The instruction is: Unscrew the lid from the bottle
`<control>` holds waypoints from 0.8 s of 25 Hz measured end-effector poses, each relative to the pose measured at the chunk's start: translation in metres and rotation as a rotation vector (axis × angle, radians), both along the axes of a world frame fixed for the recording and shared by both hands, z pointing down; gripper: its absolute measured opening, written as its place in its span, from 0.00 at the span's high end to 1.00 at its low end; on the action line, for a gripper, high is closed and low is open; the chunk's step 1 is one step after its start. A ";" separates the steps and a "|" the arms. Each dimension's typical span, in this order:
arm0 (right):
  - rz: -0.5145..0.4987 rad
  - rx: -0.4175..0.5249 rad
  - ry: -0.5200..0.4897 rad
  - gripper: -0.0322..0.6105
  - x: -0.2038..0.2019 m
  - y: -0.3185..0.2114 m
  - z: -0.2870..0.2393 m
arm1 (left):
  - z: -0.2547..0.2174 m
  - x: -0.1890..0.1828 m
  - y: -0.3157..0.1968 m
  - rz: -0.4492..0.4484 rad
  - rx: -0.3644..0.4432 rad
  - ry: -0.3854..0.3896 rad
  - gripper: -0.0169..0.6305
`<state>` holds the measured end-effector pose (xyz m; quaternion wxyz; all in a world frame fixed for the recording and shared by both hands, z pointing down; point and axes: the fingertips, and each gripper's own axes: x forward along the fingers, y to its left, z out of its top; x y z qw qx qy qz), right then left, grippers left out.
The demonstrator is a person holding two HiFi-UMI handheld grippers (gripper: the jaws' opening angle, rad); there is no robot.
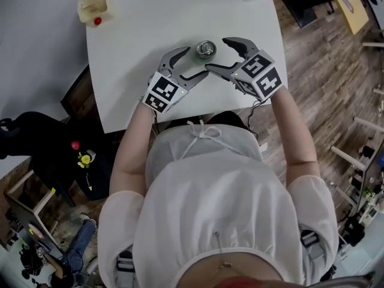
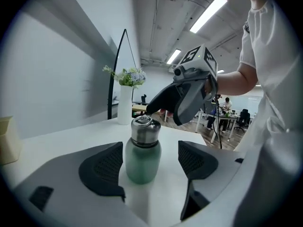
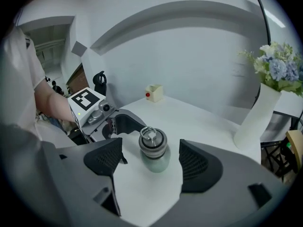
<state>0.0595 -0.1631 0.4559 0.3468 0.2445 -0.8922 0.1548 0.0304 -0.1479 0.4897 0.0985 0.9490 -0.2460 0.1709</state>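
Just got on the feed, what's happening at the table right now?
A person at the white table holds a gripper in each hand, both at a small green bottle. The left gripper has its open jaws either side of the bottle's body. The right gripper has its open jaws either side of the metal lid. Neither is gripping yet, and the lid is still on.

This is an open-plan office. Long strip lights (image 2: 208, 13) hang under a bare ceiling (image 2: 163, 30). Beyond the white worktop (image 1: 150, 23), people (image 2: 226, 105) are at desks (image 2: 230, 118) with office chairs (image 2: 245, 116). The floor (image 1: 324, 71) is wood plank. A vase of flowers (image 2: 125, 105) stands at the worktop's far edge.
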 end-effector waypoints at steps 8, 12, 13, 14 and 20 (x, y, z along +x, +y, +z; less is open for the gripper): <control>-0.058 -0.074 0.016 0.41 -0.016 -0.006 0.020 | 0.028 0.021 -0.025 0.032 -0.048 -0.002 0.41; -0.087 -0.066 0.048 0.54 -0.018 -0.009 0.021 | 0.029 0.028 -0.033 0.031 -0.033 0.007 0.42; -0.094 -0.064 0.057 0.57 -0.018 -0.009 0.020 | 0.030 0.029 -0.032 0.032 -0.037 0.016 0.42; -0.104 -0.061 0.065 0.57 -0.019 -0.009 0.020 | 0.031 0.029 -0.031 0.033 -0.043 0.026 0.42; -0.218 -0.017 0.122 0.57 -0.023 -0.008 0.022 | 0.029 0.027 -0.033 0.054 -0.023 0.069 0.42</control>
